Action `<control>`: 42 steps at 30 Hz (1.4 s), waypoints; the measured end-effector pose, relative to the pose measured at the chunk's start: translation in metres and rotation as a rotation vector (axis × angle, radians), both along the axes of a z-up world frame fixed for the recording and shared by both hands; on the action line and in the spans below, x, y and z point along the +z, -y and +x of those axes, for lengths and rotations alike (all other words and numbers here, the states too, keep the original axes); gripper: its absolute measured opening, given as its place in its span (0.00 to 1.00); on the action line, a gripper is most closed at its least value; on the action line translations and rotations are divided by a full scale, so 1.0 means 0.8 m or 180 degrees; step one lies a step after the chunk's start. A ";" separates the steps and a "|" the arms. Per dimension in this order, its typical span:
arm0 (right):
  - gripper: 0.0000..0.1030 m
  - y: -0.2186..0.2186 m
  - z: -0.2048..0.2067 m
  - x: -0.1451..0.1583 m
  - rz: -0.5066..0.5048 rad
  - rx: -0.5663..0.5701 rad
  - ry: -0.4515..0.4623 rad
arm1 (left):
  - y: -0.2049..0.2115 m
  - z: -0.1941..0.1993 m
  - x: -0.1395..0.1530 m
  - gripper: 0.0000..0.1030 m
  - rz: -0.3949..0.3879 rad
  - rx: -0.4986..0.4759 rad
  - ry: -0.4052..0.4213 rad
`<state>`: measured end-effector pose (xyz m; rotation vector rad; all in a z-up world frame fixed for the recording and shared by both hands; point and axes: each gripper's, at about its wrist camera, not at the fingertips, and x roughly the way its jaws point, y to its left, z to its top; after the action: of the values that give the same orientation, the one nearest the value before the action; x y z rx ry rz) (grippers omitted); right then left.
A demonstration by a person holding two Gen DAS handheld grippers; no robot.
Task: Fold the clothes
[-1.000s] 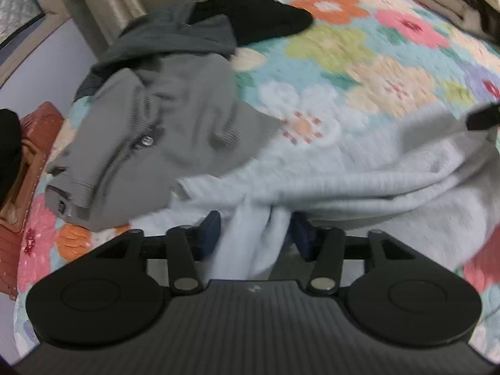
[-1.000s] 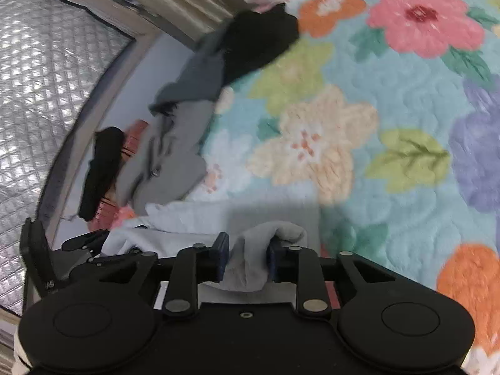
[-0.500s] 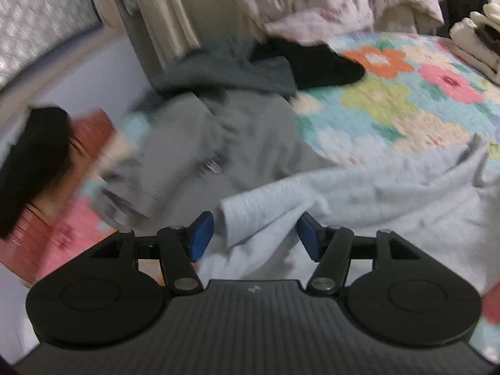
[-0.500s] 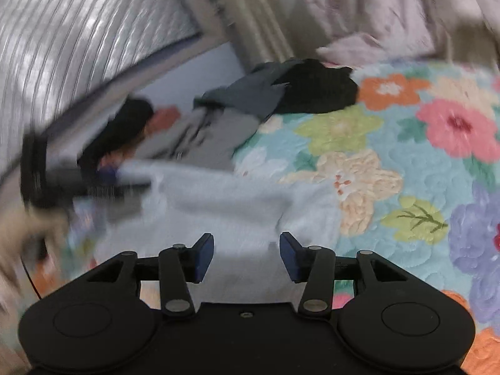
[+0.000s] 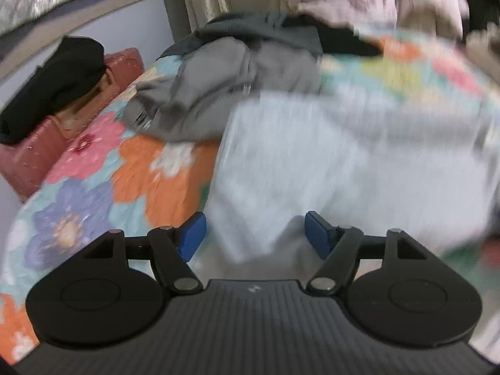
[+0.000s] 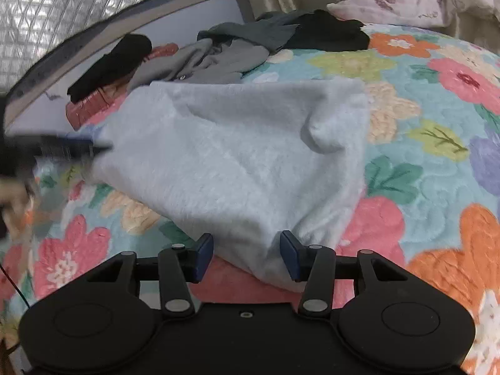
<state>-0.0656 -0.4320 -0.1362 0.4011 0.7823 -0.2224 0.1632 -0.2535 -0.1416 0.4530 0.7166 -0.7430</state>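
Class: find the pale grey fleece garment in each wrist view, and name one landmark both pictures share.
Left wrist: the pale grey fleece garment fills centre-right, blurred.
Right wrist: it lies at centre on the floral quilt, reaching the open right gripper.
Shared landmark: the dark grey zip top, behind it.

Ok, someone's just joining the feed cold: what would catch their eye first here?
Probably the pale grey garment, spread over the middle of the loud flowered quilt, its near edge between the pads of the open right claw. Beyond it, at the far edge of the bed, a heap of darker grey and black clothes. The left claw is open too, its view blurred.
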 end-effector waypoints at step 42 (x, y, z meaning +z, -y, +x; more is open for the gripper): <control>0.14 0.038 -0.033 -0.094 0.2144 -0.1869 0.1768 | -0.013 -0.013 -0.060 0.28 -0.2228 0.1372 -0.1587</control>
<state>-0.0923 -0.4622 -0.2117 1.2744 0.1482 -0.3710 0.1527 -0.2433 -0.1896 -0.5317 0.9174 -0.6463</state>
